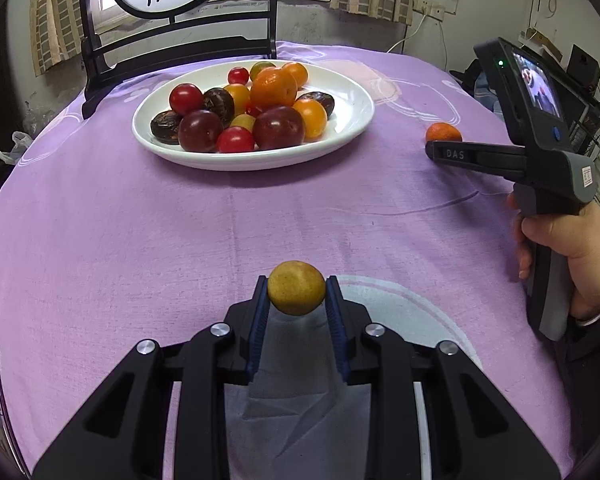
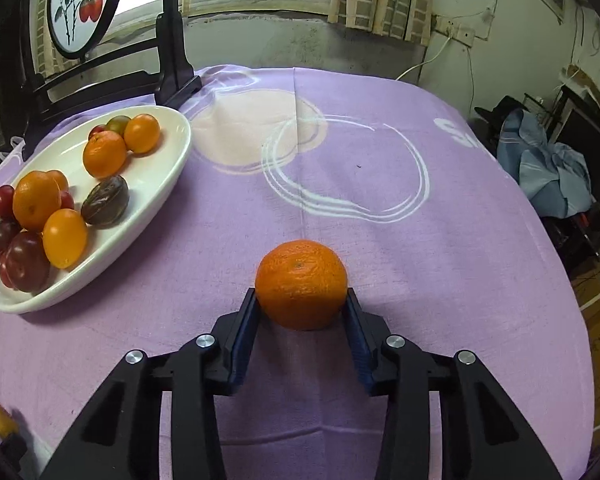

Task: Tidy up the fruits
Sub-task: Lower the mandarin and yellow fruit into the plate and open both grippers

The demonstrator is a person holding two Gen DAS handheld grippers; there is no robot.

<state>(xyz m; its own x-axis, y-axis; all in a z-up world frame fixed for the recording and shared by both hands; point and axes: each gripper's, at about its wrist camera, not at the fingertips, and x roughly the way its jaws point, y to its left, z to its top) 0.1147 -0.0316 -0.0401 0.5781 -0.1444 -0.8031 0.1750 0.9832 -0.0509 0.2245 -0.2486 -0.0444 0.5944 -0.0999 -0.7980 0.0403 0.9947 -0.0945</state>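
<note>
My left gripper (image 1: pixel 296 290) is shut on a small yellow-green round fruit (image 1: pixel 296 287), held just above the purple tablecloth (image 1: pixel 140 240). That fruit also peeks in at the lower left corner of the right wrist view as a small yellow fruit (image 2: pixel 2 420). An orange mandarin (image 2: pixel 301 283) rests on the cloth with my right gripper (image 2: pixel 302 308) shut on it, its blue pads (image 2: pixel 247 328) against both sides. In the left wrist view the mandarin (image 1: pixel 443 132) shows to the right of a white plate (image 1: pixel 348 128). The plate (image 2: pixel 160 188) holds several tomatoes, oranges and dark fruits.
A dark wooden chair (image 1: pixel 100 64) with a round painted panel stands behind the plate, under a curtained window. A person's hand (image 1: pixel 564 240) holds the right gripper's handle. Clutter and a blue cloth (image 2: pixel 548 168) lie past the table's right edge.
</note>
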